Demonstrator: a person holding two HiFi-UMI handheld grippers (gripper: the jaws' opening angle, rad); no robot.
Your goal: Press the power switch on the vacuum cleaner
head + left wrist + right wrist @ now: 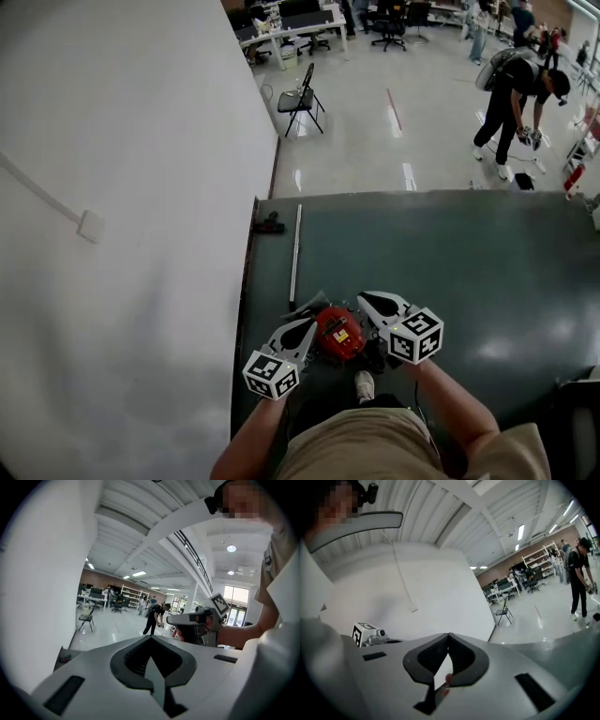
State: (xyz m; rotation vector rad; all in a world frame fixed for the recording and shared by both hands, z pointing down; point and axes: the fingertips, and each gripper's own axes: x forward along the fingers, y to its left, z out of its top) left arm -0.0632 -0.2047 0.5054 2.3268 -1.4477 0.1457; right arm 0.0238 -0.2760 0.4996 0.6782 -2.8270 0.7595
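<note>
The red vacuum cleaner (339, 333) lies on the dark green mat (469, 262), far below both raised grippers and close to the person's shoe (365, 385). In the head view my left gripper (310, 323) is over its left side and my right gripper (366, 298) over its right, both high above it and touching nothing. The left gripper (150, 637) has its jaws together and empty. The right gripper (448, 634) is shut too, with a sliver of red showing through the slit behind its pads. The switch itself cannot be made out.
A long metal tube (295, 253) and a black nozzle piece (270, 225) lie on the mat's far left. A white wall (122, 187) borders the mat on the left. Beyond stand a folding chair (300, 98) and a bent-over person (516, 94).
</note>
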